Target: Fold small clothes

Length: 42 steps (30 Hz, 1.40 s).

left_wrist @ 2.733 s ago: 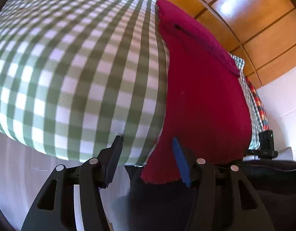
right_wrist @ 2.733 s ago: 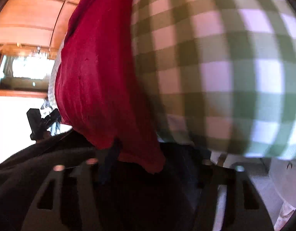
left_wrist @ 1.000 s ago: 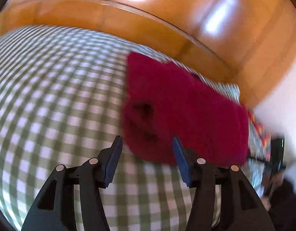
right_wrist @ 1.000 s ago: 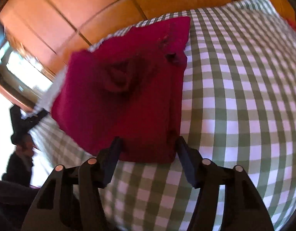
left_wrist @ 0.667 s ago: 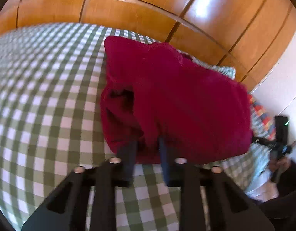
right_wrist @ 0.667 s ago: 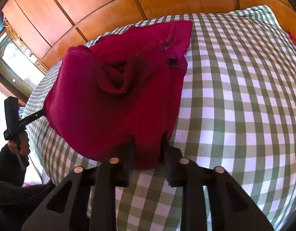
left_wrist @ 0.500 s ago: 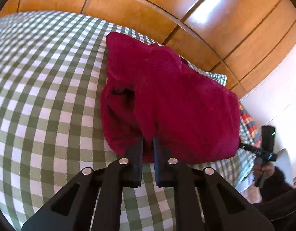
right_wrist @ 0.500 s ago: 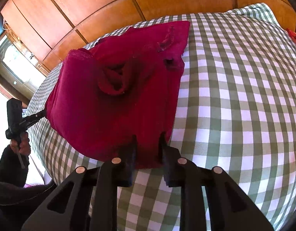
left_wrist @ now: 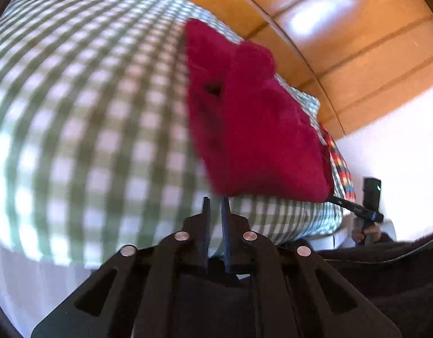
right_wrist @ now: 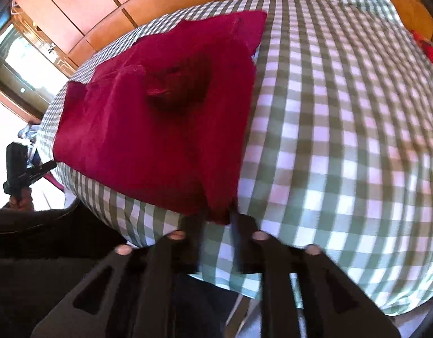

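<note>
A small crimson fleece garment [left_wrist: 253, 129] lies on the green-and-white checked bedspread [left_wrist: 89, 112], with a rumpled lump in its middle. My left gripper [left_wrist: 215, 201] is shut on the garment's near left corner, its jaws almost together. In the right wrist view the garment [right_wrist: 148, 140] reaches down to my right gripper [right_wrist: 217, 221], whose jaws are opening with the near right corner pinched between the blurred fingers. Each view shows the other gripper, the right [left_wrist: 371, 194] and the left [right_wrist: 17, 163], at its own corner of the cloth.
Wooden panelled doors [left_wrist: 343, 42] stand behind the bed. A multicoloured plaid cloth [left_wrist: 340, 163] lies at the bed's far right end. A window [right_wrist: 19, 64] is at the left. The bedspread's near edge [right_wrist: 244, 284] hangs just ahead of me, with dark clothing [left_wrist: 385, 276] below.
Both grippers closed on the garment's near edge, then drew back toward the bed's near edge, pulling the cloth with them. The bed's front edge has come into view.
</note>
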Available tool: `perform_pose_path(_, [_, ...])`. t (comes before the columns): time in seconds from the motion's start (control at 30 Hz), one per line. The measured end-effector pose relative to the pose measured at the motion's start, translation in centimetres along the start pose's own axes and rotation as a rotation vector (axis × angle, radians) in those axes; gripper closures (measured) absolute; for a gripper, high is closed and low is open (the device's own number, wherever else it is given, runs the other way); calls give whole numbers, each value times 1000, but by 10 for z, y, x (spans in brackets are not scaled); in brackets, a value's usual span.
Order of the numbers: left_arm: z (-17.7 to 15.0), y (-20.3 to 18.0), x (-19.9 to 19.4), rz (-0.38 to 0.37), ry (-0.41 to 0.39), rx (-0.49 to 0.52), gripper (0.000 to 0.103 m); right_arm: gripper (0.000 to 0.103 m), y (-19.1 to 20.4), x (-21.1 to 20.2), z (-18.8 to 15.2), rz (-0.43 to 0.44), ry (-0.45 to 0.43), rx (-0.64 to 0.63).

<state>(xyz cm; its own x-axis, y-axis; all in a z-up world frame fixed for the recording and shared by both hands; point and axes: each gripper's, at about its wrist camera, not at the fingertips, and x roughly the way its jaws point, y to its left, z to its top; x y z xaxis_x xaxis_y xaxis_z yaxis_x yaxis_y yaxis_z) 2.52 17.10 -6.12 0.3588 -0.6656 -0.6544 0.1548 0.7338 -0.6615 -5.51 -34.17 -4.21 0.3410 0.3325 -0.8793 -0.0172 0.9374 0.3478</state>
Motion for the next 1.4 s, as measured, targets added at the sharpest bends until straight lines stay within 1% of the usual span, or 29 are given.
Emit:
perform_pose_path(0.03, [2, 2, -8, -2, -25, -16, 98, 39, 1, -7, 7, -24, -41, -17])
perform_pose_path(0.1, [11, 1, -21, 8, -86, -18, 98, 40, 4, -12, 20, -52, -78, -54])
perform_pose_path(0.13, [20, -2, -24, 20, -113, -10, 98, 40, 6, -11, 29, -89, -95, -77])
perform_pose_path(0.2, [38, -11, -23, 35, -136, 24, 98, 41, 7, -5, 42, -117, -99, -89])
perform_pose_path(0.23, [51, -18, -17, 40, -141, 50, 95, 41, 5, 1, 49, -125, -96, -84])
perform_pose_path(0.27, [60, -24, -10, 36, -141, 68, 91, 41, 2, 7, 54, -126, -91, -76])
perform_pose_path(0.33, [77, -35, 7, 26, -125, 116, 53, 41, -4, 18, 66, -124, -91, -47])
perform_pose_path(0.37, [86, -39, 15, 40, -124, 136, 48, 41, -5, 24, 72, -118, -88, -33])
perform_pose_path(0.4, [94, -43, 23, 46, -119, 154, 48, 43, -5, 29, 77, -123, -85, -27])
perform_pose_path(0.47, [110, -49, 42, 50, -96, 176, 48, 61, -1, 35, 82, -119, -76, -35])
perform_pose_path(0.5, [115, -49, 49, 58, -89, 182, 48, 79, 2, 37, 84, -118, -79, -35])
perform_pose_path(0.57, [125, -48, 64, 54, -66, 184, 48, 84, 8, 39, 86, -123, -89, -44])
perform_pose_path(0.63, [128, -47, 73, 35, -50, 181, 48, 92, 14, 39, 86, -132, -94, -56])
perform_pose_path(0.67, [128, -50, 77, 29, -49, 184, 52, 93, 14, 37, 86, -135, -99, -60])
perform_pose_path(0.73, [126, -55, 83, 7, -43, 198, 92, 95, 19, 32, 83, -140, -114, -70])
perform_pose_path(0.77, [124, -60, 83, 19, -52, 219, 95, 95, 21, 29, 83, -140, -120, -75])
perform_pose_path(0.83, [119, -66, 75, 36, -103, 236, 96, 96, 28, 15, 81, -128, -148, -87])
perform_pose_path(0.87, [116, -69, 64, 21, -149, 227, 96, 96, 32, 4, 79, -113, -169, -96])
perform_pose_path(0.97, [107, -74, 30, -15, -251, 211, 96, 96, 40, -26, 81, -79, -241, -108])
perform_pose_path(1.0, [106, -77, 22, -20, -273, 215, 96, 96, 40, -35, 83, -65, -264, -103])
perform_pose_path(1.03, [106, -81, 13, -20, -296, 226, 96, 96, 39, -45, 91, -43, -299, -82])
perform_pose_path(1.1, [112, -88, 0, -17, -331, 241, 96, 96, 36, -53, 109, 0, -334, -43])
perform_pose_path(1.17, [128, -91, -5, 0, -350, 246, 96, 96, 33, -53, 132, 25, -369, -15])
perform_pose_path(1.27, [160, -91, -1, 49, -364, 245, 96, 96, 28, -40, 171, 16, -386, 13])
perform_pose_path(1.3, [177, -89, 5, 68, -362, 235, 96, 96, 24, -34, 183, 15, -385, 25])
perform_pose_path(1.33, [184, -88, 11, 76, -357, 231, 96, 96, 21, -24, 197, -2, -378, 33])
perform_pose_path(1.37, [201, -85, 22, 100, -340, 226, 96, 96, 18, -15, 208, -11, -364, 47])
perform_pose_path(1.4, [208, -81, 27, 114, -329, 219, 96, 96, 10, 1, 221, -16, -334, 75])
